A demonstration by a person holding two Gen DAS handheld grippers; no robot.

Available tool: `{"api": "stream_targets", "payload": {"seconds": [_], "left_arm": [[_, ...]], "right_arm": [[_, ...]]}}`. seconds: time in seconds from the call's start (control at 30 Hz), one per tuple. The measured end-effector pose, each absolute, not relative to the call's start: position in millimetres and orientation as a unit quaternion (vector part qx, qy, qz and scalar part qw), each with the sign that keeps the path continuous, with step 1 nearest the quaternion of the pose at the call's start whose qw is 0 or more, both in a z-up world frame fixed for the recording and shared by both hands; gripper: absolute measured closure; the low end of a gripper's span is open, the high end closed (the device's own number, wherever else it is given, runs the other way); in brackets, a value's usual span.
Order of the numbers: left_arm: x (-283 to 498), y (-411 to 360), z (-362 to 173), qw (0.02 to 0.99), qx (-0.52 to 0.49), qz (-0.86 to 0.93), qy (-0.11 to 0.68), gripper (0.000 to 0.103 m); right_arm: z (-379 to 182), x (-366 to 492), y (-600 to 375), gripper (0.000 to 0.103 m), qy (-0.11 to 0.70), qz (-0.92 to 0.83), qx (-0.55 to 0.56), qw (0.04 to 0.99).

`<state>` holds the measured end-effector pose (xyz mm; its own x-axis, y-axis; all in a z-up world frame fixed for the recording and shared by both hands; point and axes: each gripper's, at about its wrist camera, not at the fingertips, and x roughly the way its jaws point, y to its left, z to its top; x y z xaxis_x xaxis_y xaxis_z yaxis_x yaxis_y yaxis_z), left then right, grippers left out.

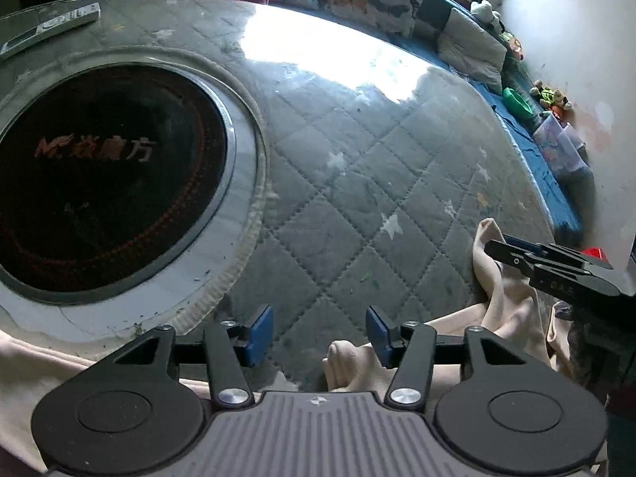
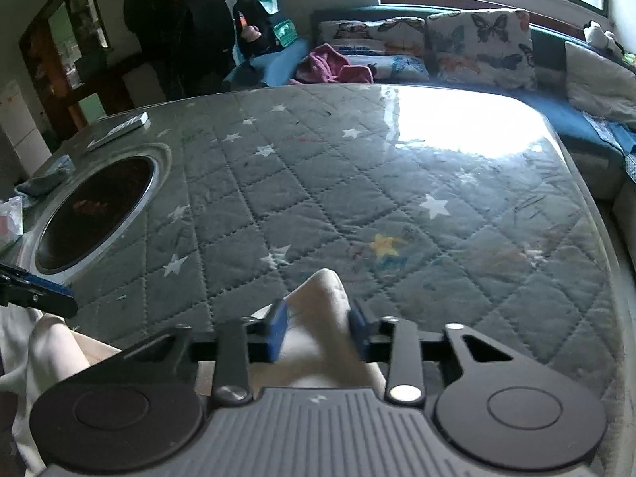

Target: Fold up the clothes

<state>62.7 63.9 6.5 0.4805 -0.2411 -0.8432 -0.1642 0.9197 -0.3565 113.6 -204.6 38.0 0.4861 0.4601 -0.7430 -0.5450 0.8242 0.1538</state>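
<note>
left claw [image 1: 319, 334]: jaws apart, nothing gripped, over near desk edge | right claw [image 2: 318, 328]: pads clamped on a raised fold of the cream garment [image 2: 322, 302] | garment: bunched along near edge of desk [image 2: 397, 183] | centre and far edge: open quilted surface

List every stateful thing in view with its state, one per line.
Left gripper: open, pads clear of the cloth.
Right gripper: shut on the cream garment.
Cream garment: bunched, unfolded, at the table's near edge.
Round black built-in cooktop: bare, no glow.
Grey remote control: lying flat.
</note>
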Motion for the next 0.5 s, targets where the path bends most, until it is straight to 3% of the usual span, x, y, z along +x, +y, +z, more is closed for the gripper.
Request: {"api": "stream_targets", "payload": {"seconds": [0.03, 0.17, 0.23, 0.33, 0.5], "left_arm": [[62, 62, 7, 0.836, -0.197, -0.027, 0.511, 0.046], [61, 55, 8, 0.834, -0.19, -0.043, 0.516, 0.048], [59, 52, 8, 0.833, -0.193, -0.055, 0.516, 0.069], [53, 49, 10, 0.835, -0.199, -0.08, 0.506, 0.083], [31, 41, 19, 0.849, -0.187, -0.146, 0.471, 0.088]], "right_arm": [[38, 113, -204, 0.095, 0.414, 0.295, -0.051, 0.86], [55, 99, -212, 0.097, 0.382, 0.291, -0.049, 0.876], [67, 89, -222, 0.097, 0.363, 0.29, -0.038, 0.885], [86, 70, -239, 0.098, 0.336, 0.288, -0.023, 0.896], [103, 24, -270, 0.099, 0.31, 0.285, -0.001, 0.907]]}}
